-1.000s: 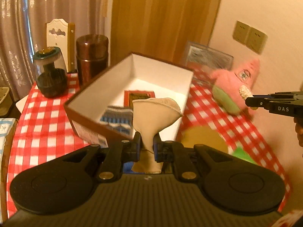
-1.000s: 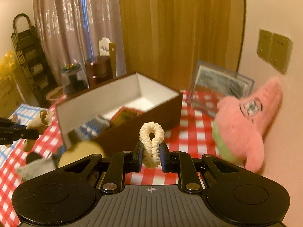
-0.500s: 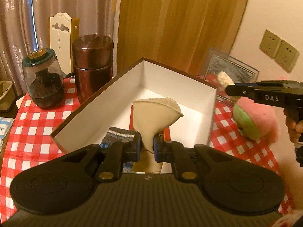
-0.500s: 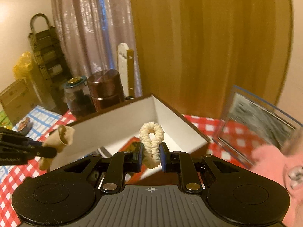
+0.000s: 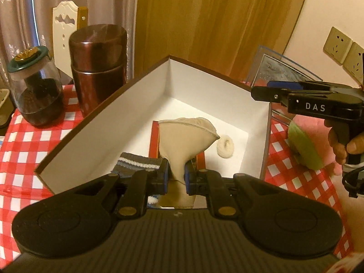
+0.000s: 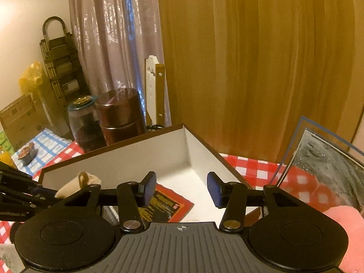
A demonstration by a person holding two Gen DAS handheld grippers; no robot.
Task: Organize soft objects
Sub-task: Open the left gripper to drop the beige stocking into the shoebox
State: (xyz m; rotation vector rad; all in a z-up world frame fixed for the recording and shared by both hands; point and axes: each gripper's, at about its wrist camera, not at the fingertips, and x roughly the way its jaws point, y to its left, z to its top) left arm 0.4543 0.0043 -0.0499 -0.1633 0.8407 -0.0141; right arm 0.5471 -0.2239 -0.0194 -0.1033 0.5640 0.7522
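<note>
My left gripper (image 5: 176, 177) is shut on a beige sock (image 5: 184, 136) and holds it over the near end of the open white-lined box (image 5: 127, 118). A cream scrunchie (image 5: 225, 146) lies on the box floor at the right. A grey striped sock (image 5: 136, 165) and a red booklet (image 6: 168, 202) lie in the box too. My right gripper (image 6: 182, 190) is open and empty above the box's right side; it also shows in the left wrist view (image 5: 261, 93). The beige sock shows at the left of the right wrist view (image 6: 79, 180).
A brown metal canister (image 5: 97, 68) and a glass jar (image 5: 34, 91) stand behind the box on the red checked cloth (image 5: 20, 150). A pink and green plush (image 5: 307, 143) and a clear framed picture (image 6: 327, 166) are to the right by the wall.
My right gripper opened and the cream scrunchie dropped into the box. My left gripper moved further over the box with the beige sock still in it.
</note>
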